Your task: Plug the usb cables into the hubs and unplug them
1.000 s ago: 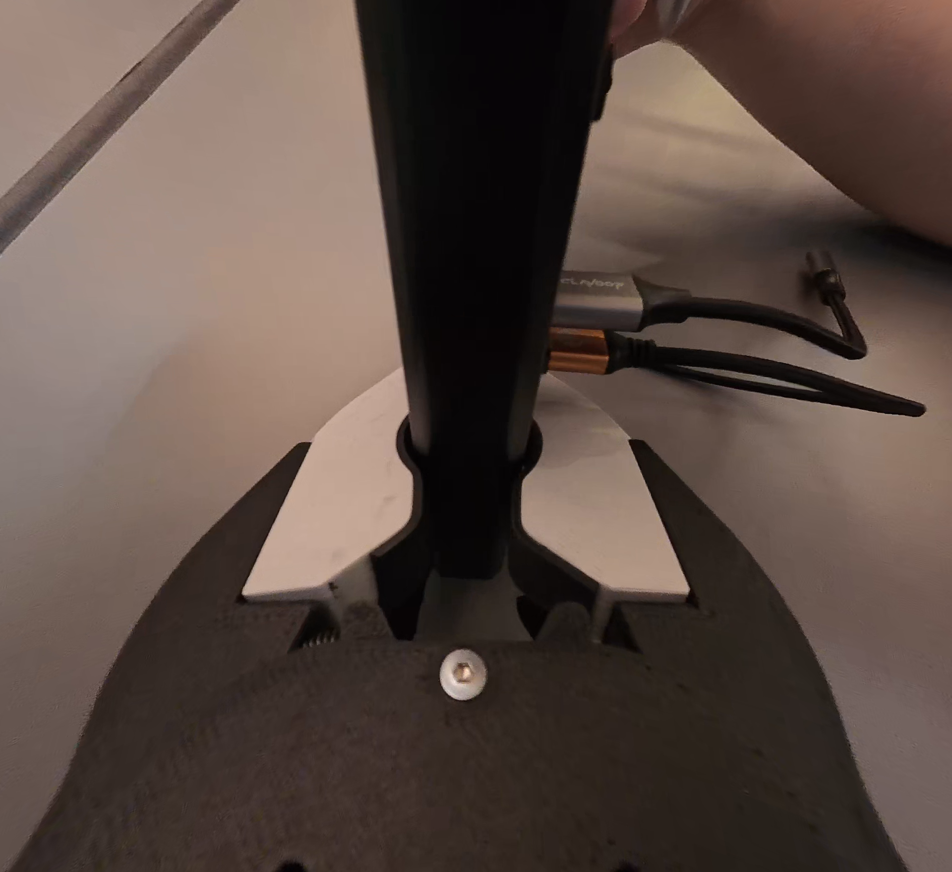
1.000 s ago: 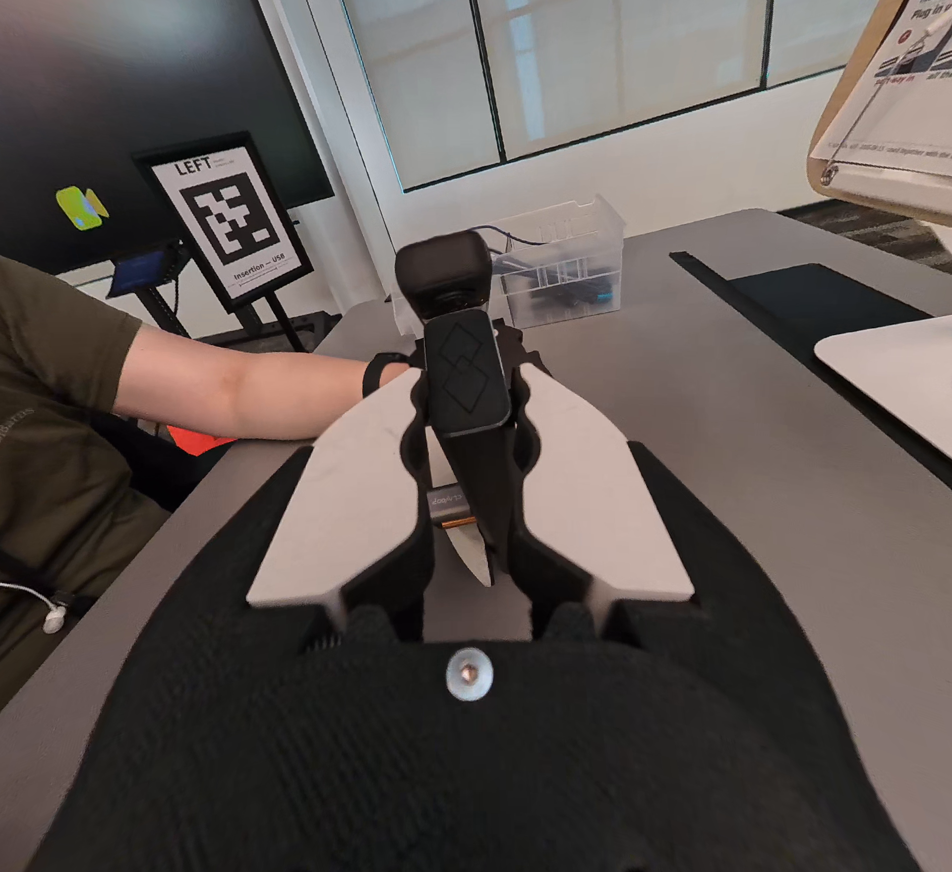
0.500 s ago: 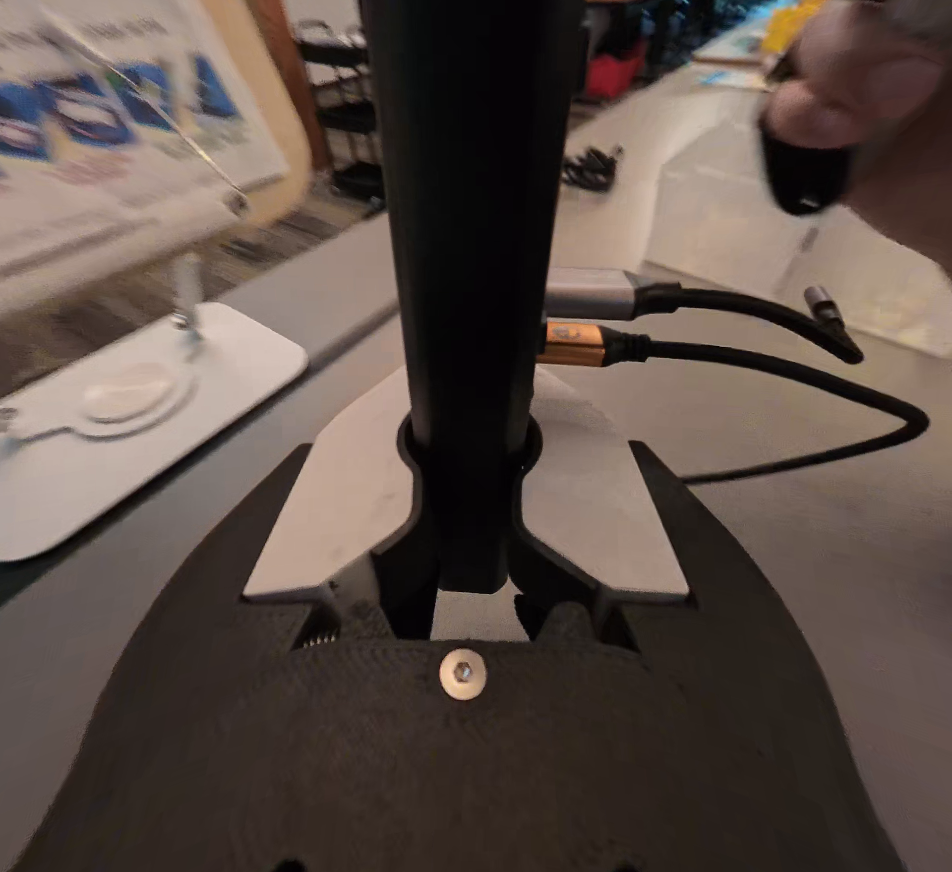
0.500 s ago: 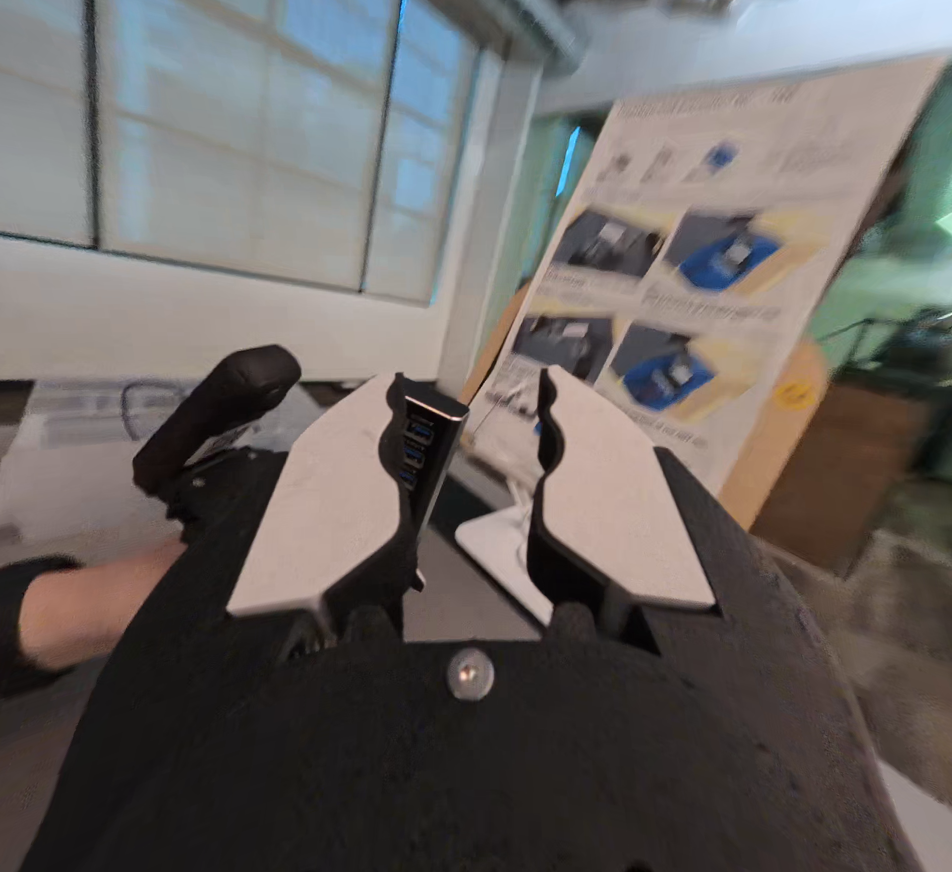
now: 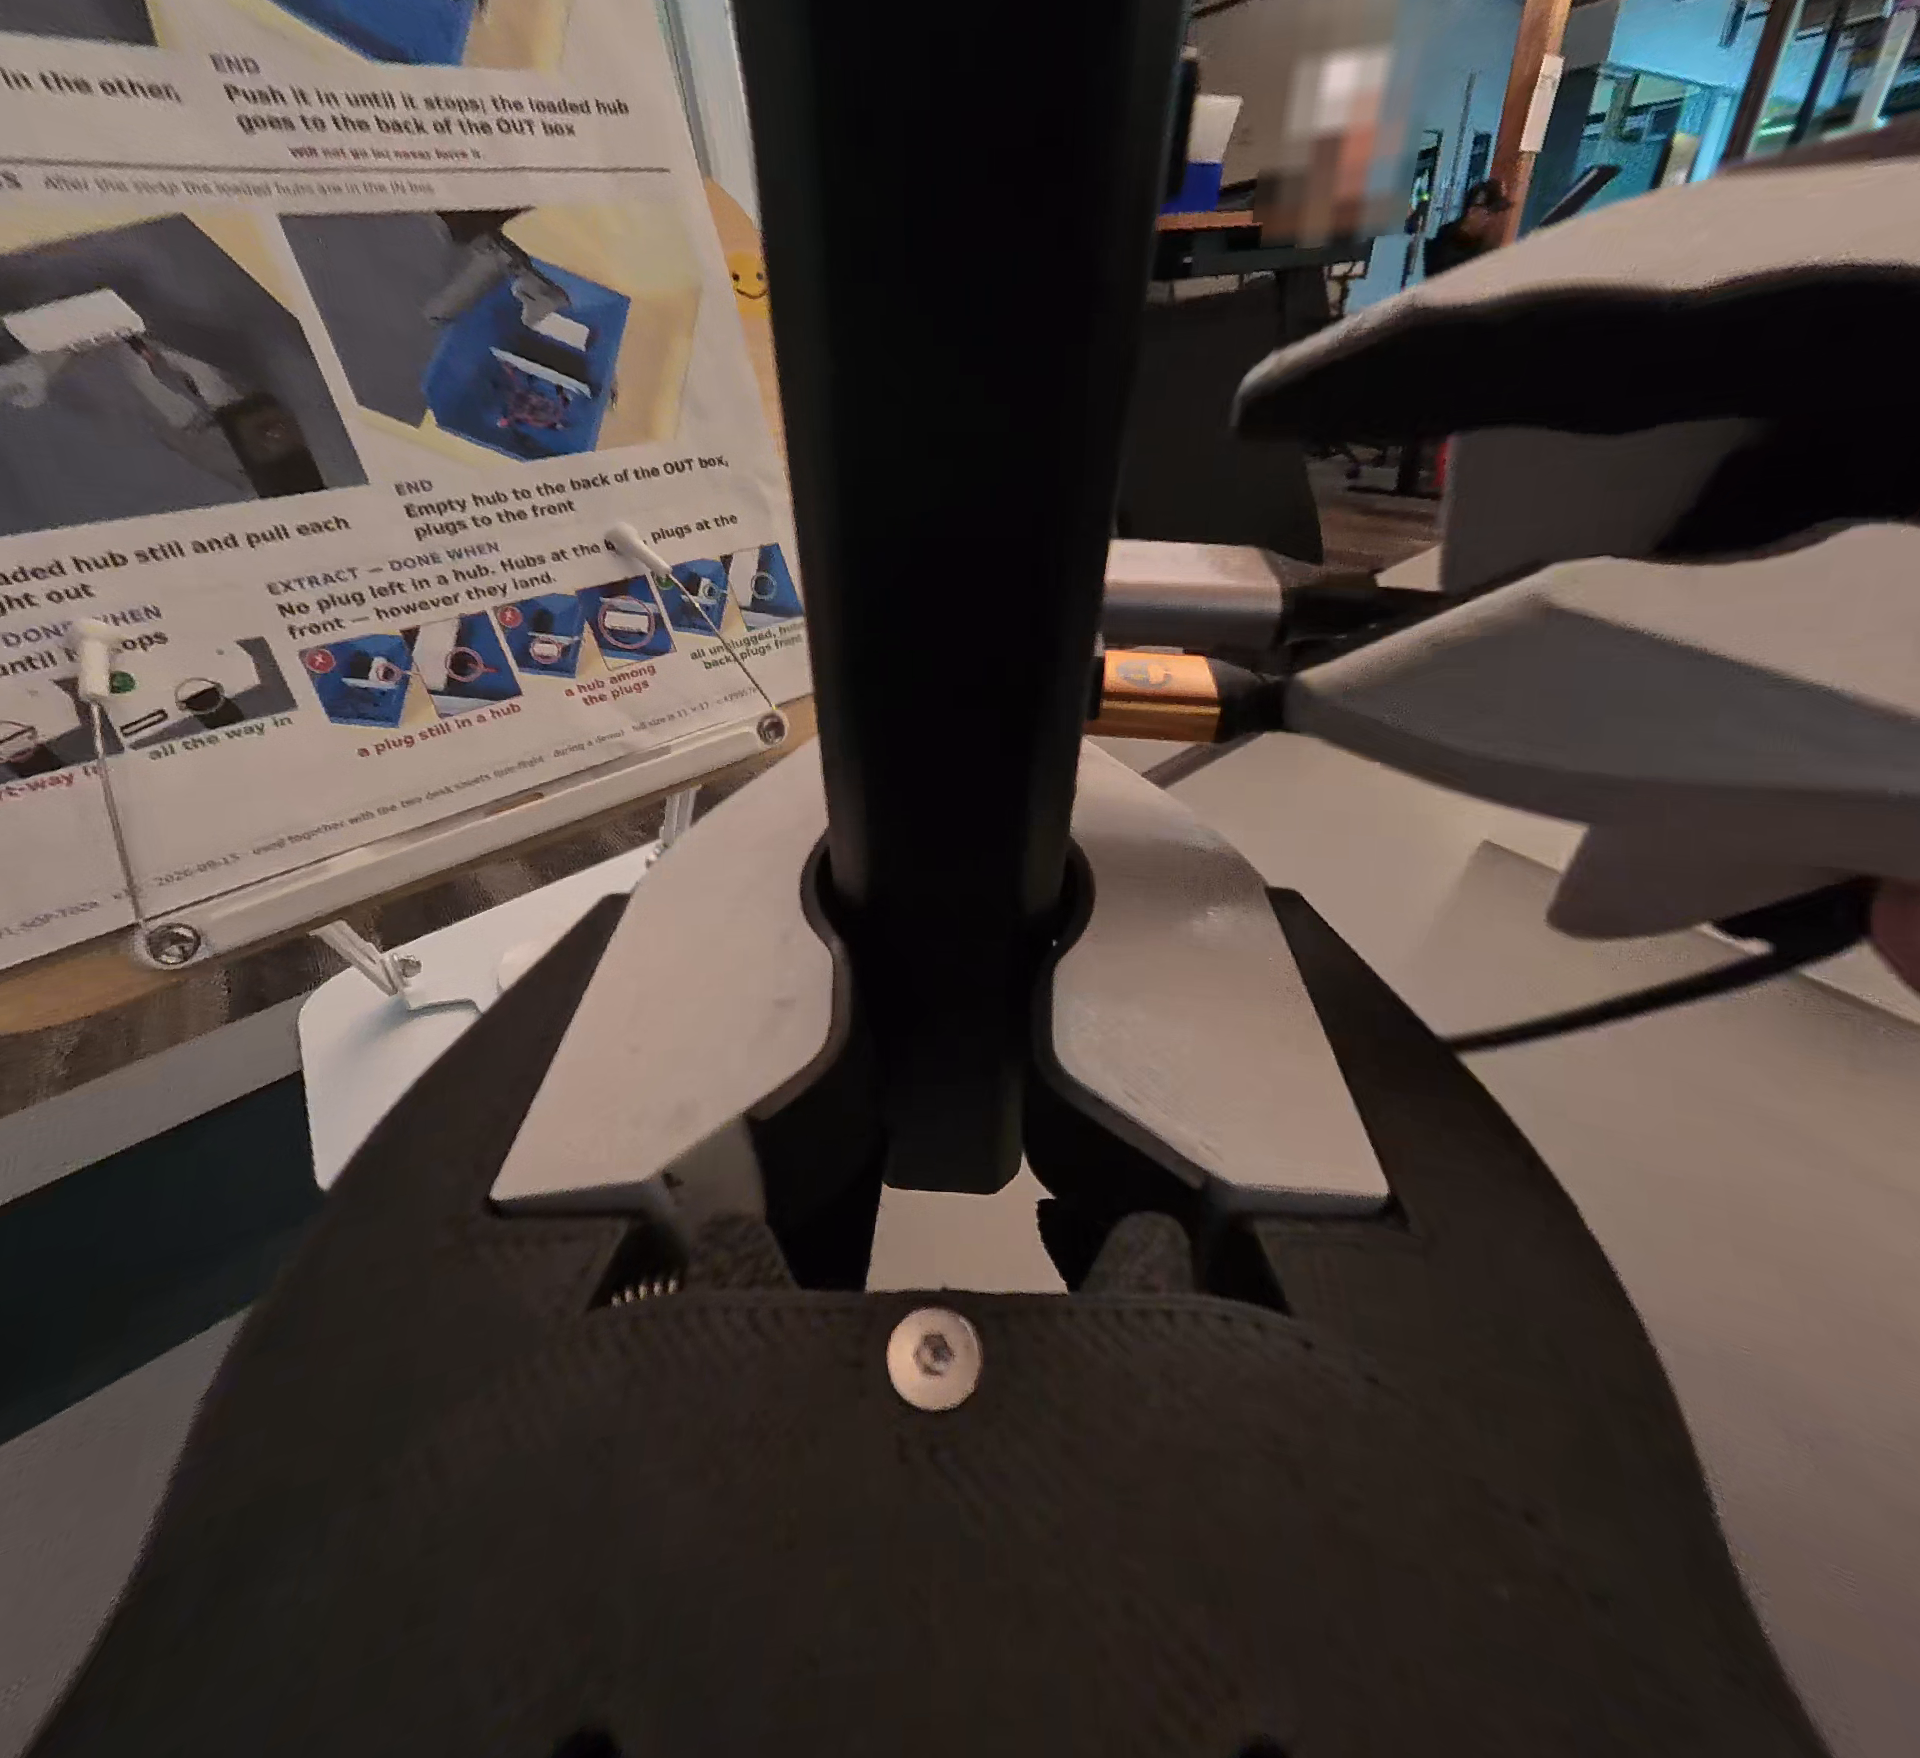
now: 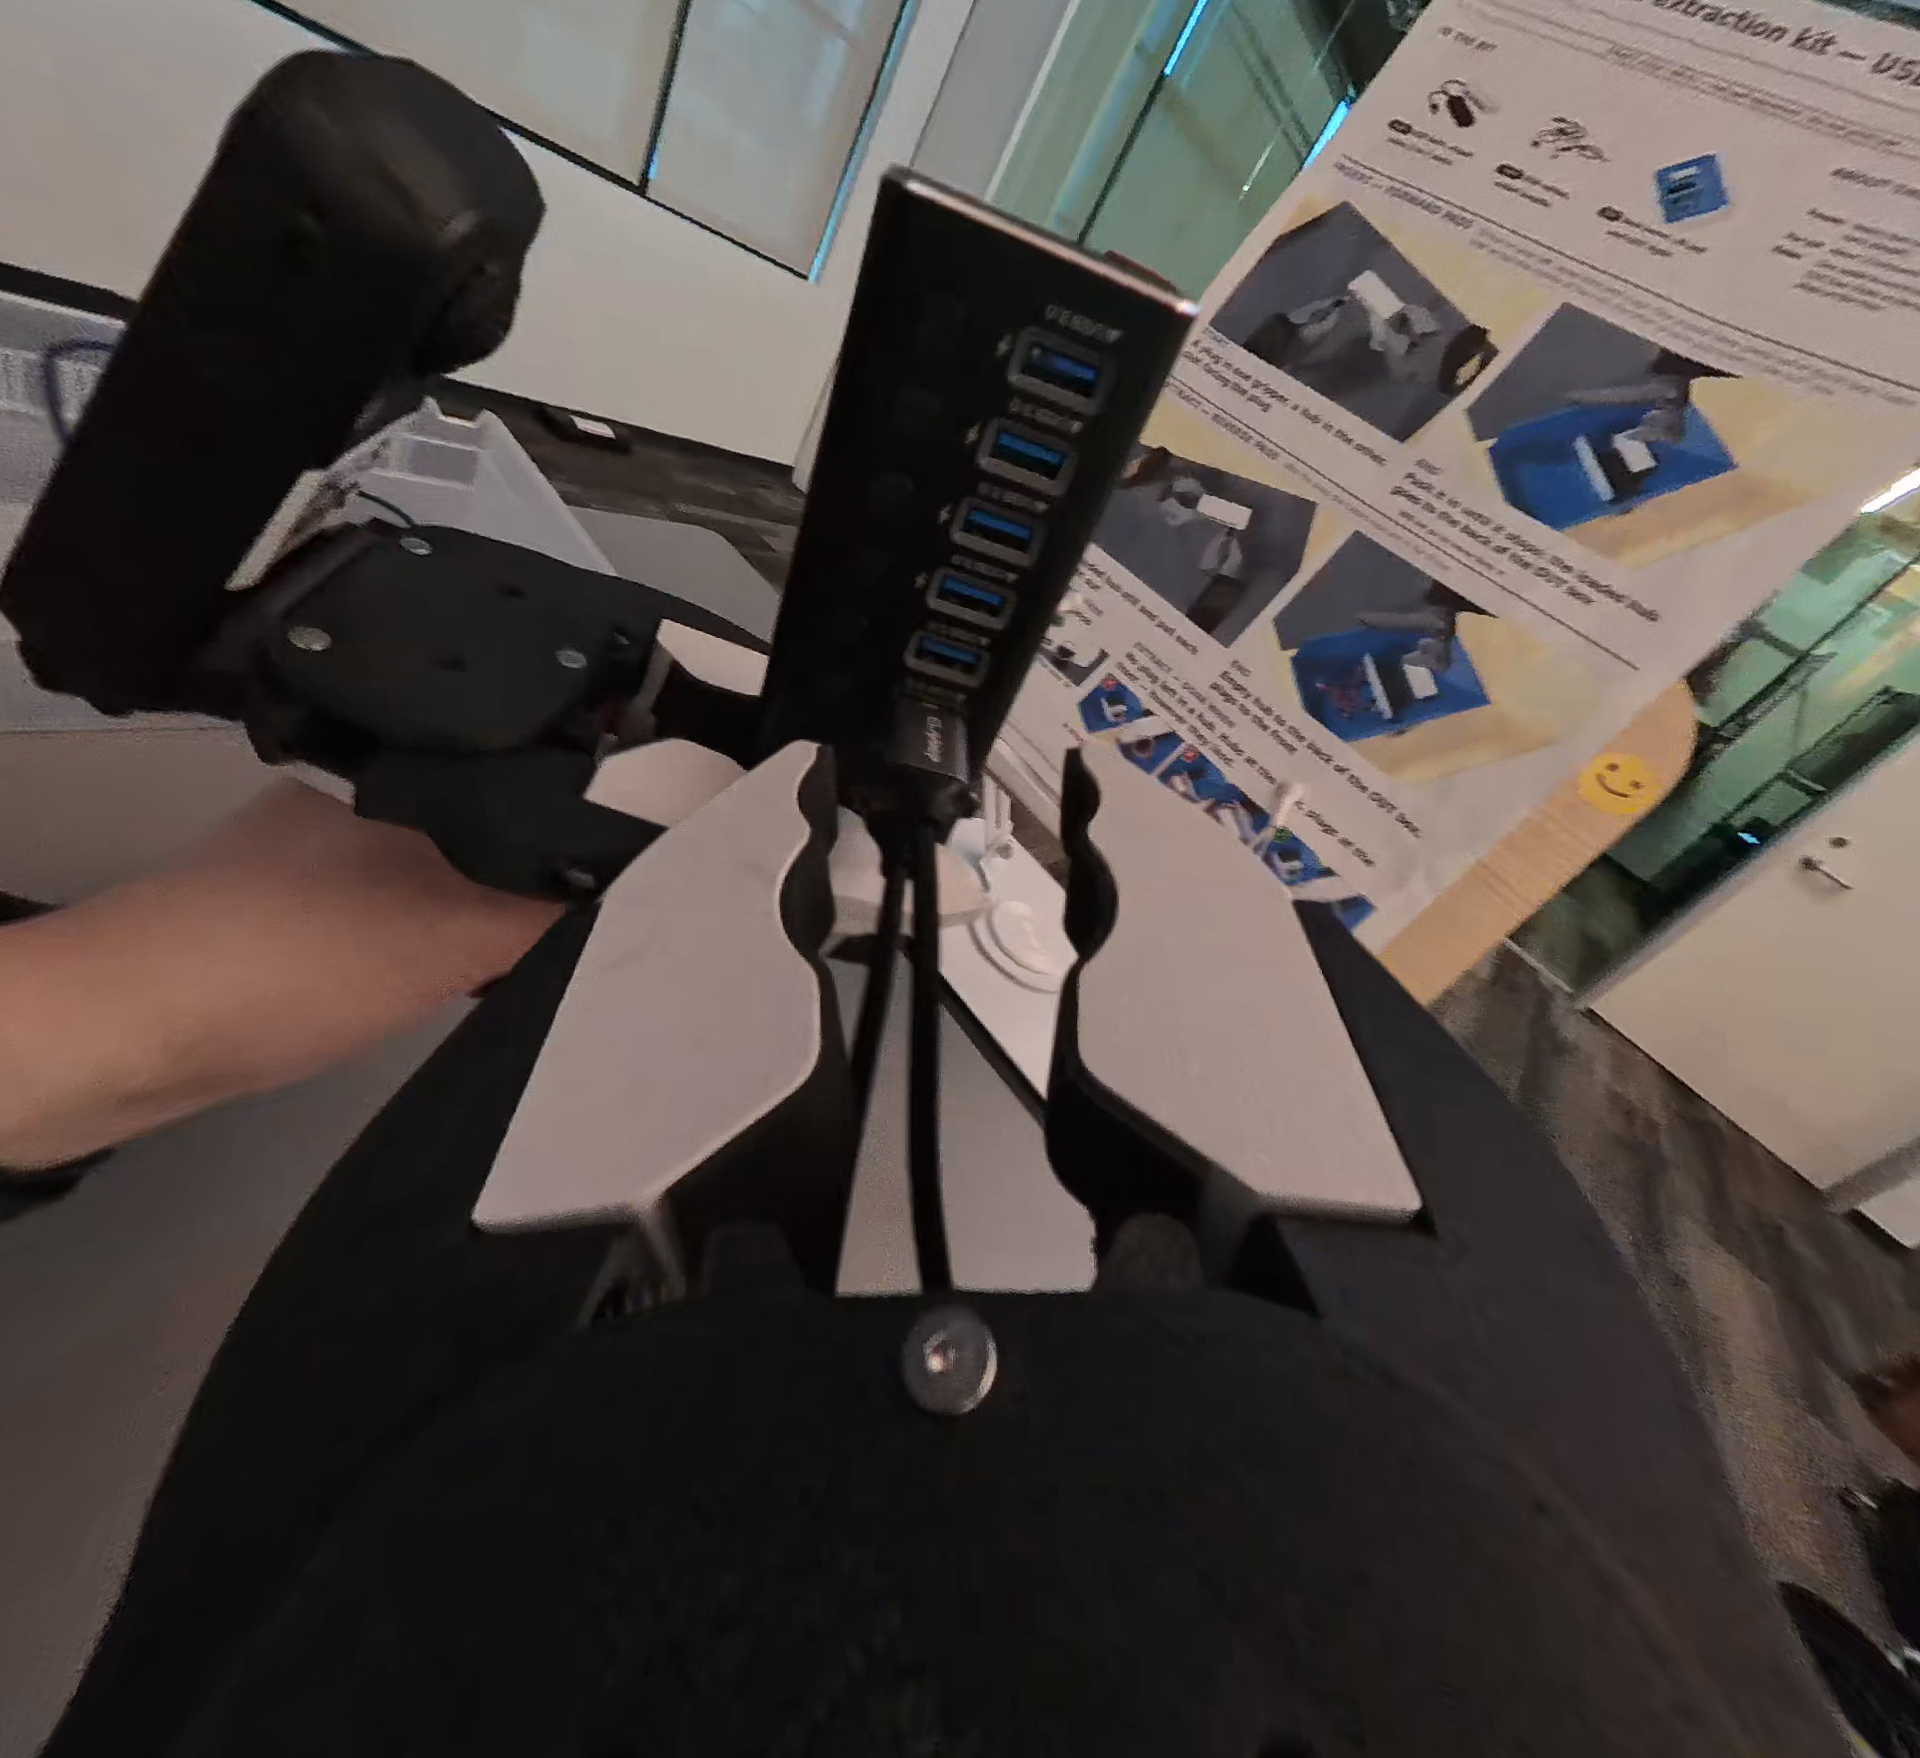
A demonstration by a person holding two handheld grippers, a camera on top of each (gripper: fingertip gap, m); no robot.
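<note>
Left tool (image 5: 940, 887): clamped on the lower end of a long black rectangular USB hub (image 5: 951, 378), which stands upright between its grey fingers (image 5: 686, 1012) and runs out of the top of the left wrist view.

Hub, as seen in the right wrist view (image 6: 977, 482): matte black slab, held clear of the table and slightly tilted, with one narrow face carrying a column of five free blue-tongued USB sockets (image 6: 1023, 503). Below these, two plugs are seated.

Plugs, in the left wrist view: a grey metal-shelled plug (image 5: 1195, 591) above, and an orange metal-shelled plug (image 5: 1158, 695) directly below it, both projecting to the right from the hub's side. Their thin black cables (image 6: 909, 1002) hang down together between the right tool's fingers.

Right tool (image 6: 945, 861): fingers apart, gripping nothing, tips on either side of the plugs and just short of the hub. In the left wrist view it (image 5: 1278, 555) enters from the right, its grey fingers above and below the plugs; contact cannot be determined.

Surroundings: grey table (image 5: 1662, 1396) beneath; a printed instruction board on a white stand (image 5: 364, 409) at far left.
</note>
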